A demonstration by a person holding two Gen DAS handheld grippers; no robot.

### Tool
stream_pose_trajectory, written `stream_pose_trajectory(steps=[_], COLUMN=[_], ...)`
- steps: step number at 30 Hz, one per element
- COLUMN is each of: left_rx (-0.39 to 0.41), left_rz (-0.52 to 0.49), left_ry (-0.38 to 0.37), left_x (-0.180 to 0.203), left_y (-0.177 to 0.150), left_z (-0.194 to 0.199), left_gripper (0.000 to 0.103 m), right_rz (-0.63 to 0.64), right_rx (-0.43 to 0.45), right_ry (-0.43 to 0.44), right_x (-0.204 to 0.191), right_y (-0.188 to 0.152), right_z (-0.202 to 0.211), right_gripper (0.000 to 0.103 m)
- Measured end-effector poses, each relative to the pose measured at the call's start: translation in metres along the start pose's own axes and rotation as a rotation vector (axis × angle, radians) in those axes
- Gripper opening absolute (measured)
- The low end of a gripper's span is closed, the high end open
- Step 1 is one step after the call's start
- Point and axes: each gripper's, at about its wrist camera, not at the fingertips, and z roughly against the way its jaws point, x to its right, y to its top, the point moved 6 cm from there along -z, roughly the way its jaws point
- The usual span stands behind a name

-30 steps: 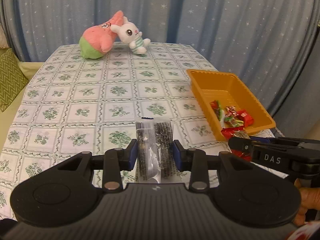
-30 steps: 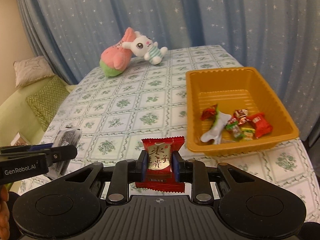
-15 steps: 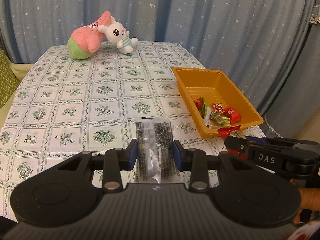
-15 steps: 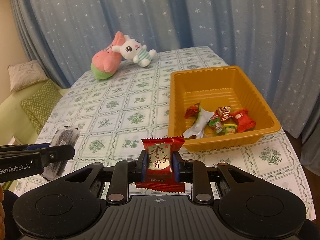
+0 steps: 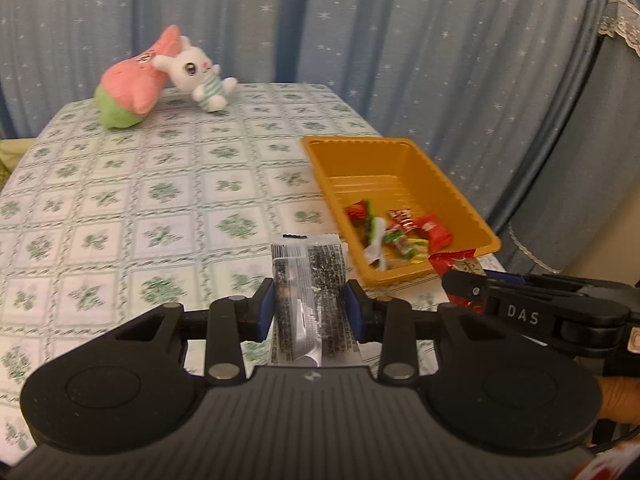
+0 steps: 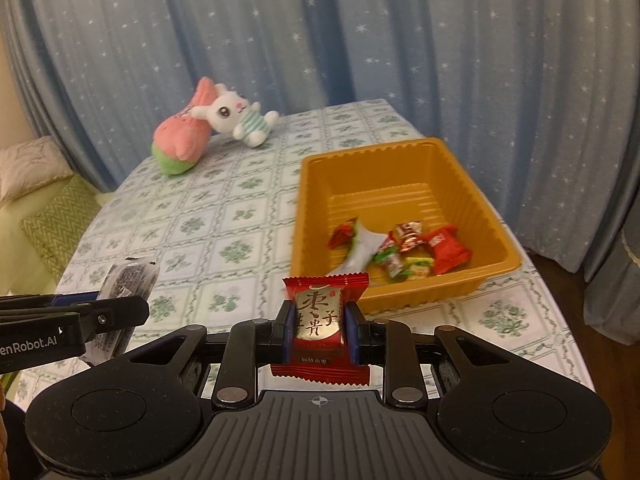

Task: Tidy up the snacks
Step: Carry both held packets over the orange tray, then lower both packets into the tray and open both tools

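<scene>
Carrying two wrapped snacks toward the tray, by the look of it: delivery step in hand, not yet dropped. Lowest and centre in the left wrist view, left gripper [image 5: 310, 306] clamped on a clear packet of dark snack [image 5: 308, 280], packet upright between the pads and reaching up over the tablecloth. Lowest and centre in the right wrist view, right gripper [image 6: 318, 326] clenched on a red date candy [image 6: 320, 320], gold label facing the lens, wrapper ends fanning above and below the pads. Neither snack over the tray yet; both short of its near rim, above the green-patterned tablecloth [image 5: 160, 200].

Next, probably: bringing each load forward past the near rim, then letting go over bare floor, one at a time to avoid crowding.

Farther in, right of centre, orange tray [image 6: 400, 184] holding a small heap of wrapped candies [image 6: 404, 248] bunched at its near end: red, green and white wrappers, exact count hard to tell. Far half of the tray bare.

Beyond, upper left, a pink plush [image 6: 180, 140] and a white rabbit plush [image 6: 240, 118] leaning together, well apart from the tray, against starred blue curtains [image 6: 360, 40].
</scene>
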Motion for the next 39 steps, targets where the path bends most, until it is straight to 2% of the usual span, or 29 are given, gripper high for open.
stream_pose_trajectory(steps=[15, 28, 39], left_rx=[-0.019, -0.019, -0.036], left_rz=[-0.051, -0.055, -0.041], left_ry=[-0.079, -0.087, -0.09], left_x=[0.051, 0.061, 0.062], left_y=[0.025, 0.055, 0.085], left_z=[-0.037, -0.07, -0.114], left_gripper=[0.033, 0.033, 0.033], right_rz=[-0.054, -0.034, -0.021], right_rx=[0.014, 0.031, 0.016], right_ry=[-0.075, -0.082, -0.073], right_x=[0.052, 0.073, 0.091], right_y=[0.019, 0.052, 0.08], right_z=[-0.004, -0.027, -0.059], right_gripper=[0.026, 0.026, 0.026])
